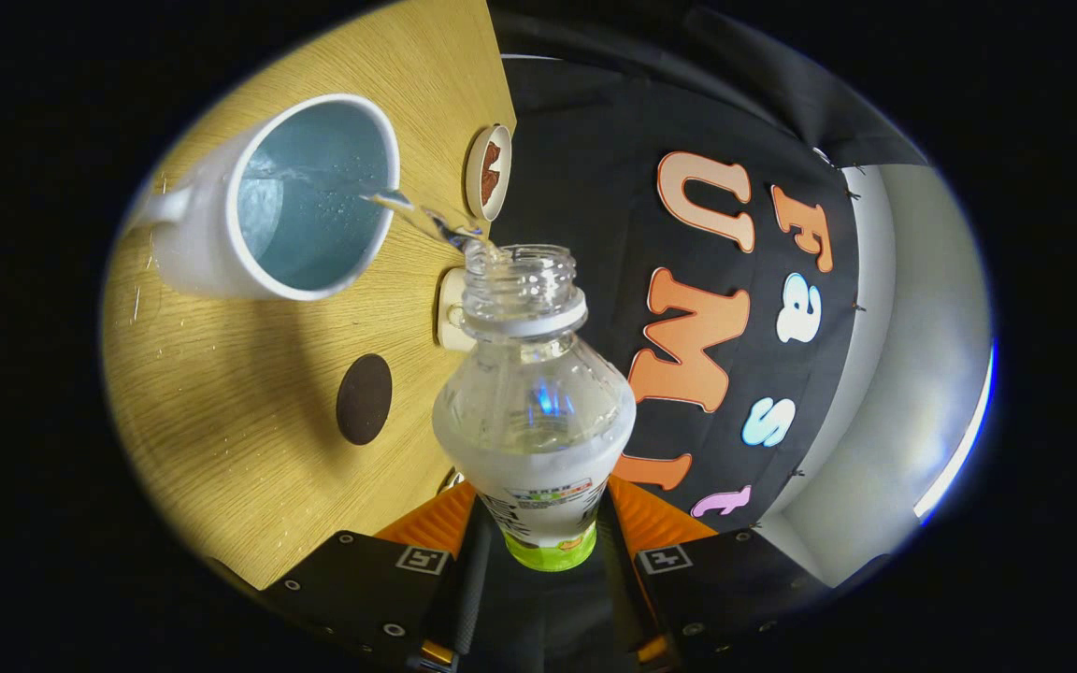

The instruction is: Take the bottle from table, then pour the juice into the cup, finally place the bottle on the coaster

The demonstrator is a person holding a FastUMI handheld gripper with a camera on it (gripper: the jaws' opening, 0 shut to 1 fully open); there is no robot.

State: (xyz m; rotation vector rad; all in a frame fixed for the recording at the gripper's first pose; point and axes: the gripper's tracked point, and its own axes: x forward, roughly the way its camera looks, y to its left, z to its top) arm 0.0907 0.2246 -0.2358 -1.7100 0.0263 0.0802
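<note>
The pour is under way — the hand-held gripper (548,533) is clamping both fingers on the lower body of the bottle (534,393), tipping it so a thin clear stream is arcing from its open mouth into the cup (263,201) on the tabletop (221,421). The cup is taking liquid against its pale blue inside, while the bottle looks to be running low. Next, I'd judge, comes righting the bottle and setting it on the dark coaster (364,399) near the cup.

Clear glossy plastic bottle (533,411), glazed smooth ceramic cup (267,201), matt wood-grain table (221,402), dark matt coaster (364,399).
</note>
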